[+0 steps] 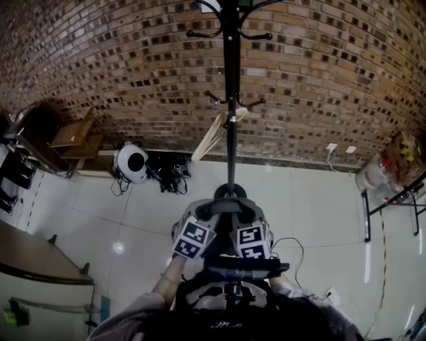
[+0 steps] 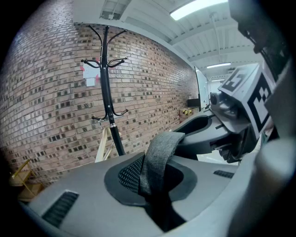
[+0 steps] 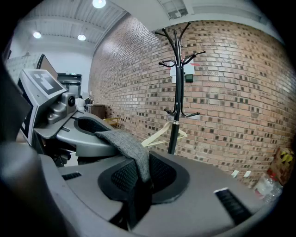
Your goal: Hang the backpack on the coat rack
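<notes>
Before coat rack (image 1: 231, 100), backpack strap (image 2: 159, 152) runs crosswise, left-right

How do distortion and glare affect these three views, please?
Head view: the fisheye bows the brick wall, and a glare spot sits on the floor. Left gripper view: the ceiling light is blown out and the corners are black. Right gripper view: same black corners; the strap in the jaws is sharp.

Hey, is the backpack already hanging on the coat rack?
No, the backpack's grey strap is pinched in the right gripper, while the coat rack stands apart at the brick wall.
</notes>
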### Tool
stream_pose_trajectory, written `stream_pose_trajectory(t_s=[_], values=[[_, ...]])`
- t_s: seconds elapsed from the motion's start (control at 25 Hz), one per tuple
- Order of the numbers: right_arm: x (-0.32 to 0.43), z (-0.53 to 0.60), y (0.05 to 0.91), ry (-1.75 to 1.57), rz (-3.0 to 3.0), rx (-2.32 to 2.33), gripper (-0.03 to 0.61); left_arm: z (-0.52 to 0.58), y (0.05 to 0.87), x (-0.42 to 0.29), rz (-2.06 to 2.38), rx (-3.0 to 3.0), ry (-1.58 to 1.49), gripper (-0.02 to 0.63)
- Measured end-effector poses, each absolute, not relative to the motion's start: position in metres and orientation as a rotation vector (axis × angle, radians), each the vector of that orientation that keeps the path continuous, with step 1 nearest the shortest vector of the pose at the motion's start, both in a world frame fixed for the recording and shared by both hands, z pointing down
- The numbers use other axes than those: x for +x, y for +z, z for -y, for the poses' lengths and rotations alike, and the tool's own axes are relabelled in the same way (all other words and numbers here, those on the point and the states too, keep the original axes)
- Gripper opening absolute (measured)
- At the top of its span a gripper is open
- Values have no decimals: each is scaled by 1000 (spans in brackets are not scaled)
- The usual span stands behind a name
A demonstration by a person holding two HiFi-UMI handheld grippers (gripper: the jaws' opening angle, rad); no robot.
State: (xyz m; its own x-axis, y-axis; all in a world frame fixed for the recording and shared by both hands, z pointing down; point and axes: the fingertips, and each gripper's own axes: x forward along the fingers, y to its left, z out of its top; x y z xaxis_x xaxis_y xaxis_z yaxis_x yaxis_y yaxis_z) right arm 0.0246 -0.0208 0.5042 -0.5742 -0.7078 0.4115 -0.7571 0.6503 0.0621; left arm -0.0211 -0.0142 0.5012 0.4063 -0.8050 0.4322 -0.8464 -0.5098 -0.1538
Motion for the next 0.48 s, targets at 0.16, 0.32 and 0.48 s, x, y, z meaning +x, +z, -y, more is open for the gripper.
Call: stream_pose_trajectory(t_s=[0.16, 0.32, 0.48], values=[[36, 38, 503, 150, 2485, 1135, 60, 31, 500, -10, 1528, 2544, 699, 48], [39, 63, 494, 138, 2496, 1141, 60, 53, 496, -6, 1568, 2519, 698, 48], [37, 90, 484, 118, 2507, 1138, 60, 81, 487, -9, 1597, 2509, 682, 48]])
